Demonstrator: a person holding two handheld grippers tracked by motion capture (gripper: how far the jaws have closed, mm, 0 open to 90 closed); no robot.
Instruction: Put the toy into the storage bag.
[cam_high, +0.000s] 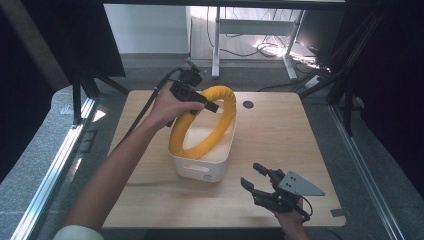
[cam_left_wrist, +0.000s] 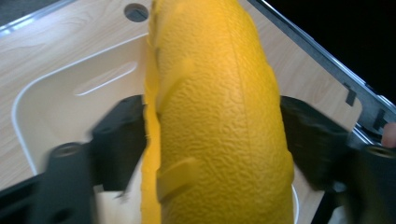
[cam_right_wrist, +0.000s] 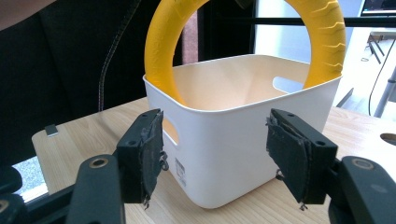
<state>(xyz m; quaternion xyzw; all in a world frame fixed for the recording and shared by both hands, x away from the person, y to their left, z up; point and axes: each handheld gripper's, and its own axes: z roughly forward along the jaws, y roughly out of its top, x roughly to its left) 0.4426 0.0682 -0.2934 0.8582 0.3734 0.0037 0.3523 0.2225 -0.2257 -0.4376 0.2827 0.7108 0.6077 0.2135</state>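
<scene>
My left gripper (cam_high: 197, 102) has its jaws spread around the yellow ring (cam_high: 210, 125), pads just off its sides – no squeeze. The ring stands on edge in the white bin (cam_high: 202, 165), leaning on the rim; I reckon it could roll or tip out once I pull away. My right gripper (cam_high: 260, 186) sits open and empty on the table (cam_high: 280, 130), near the bin's corner.

The high view looks forward and down over the whole table (cam_high: 280, 135) from the person's side. The left gripper view looks steeply down at very close range onto the yellow ring (cam_left_wrist: 215, 116). The right gripper view looks level across the tabletop, near the white bin (cam_right_wrist: 233, 154). All three share ring and bin.
</scene>
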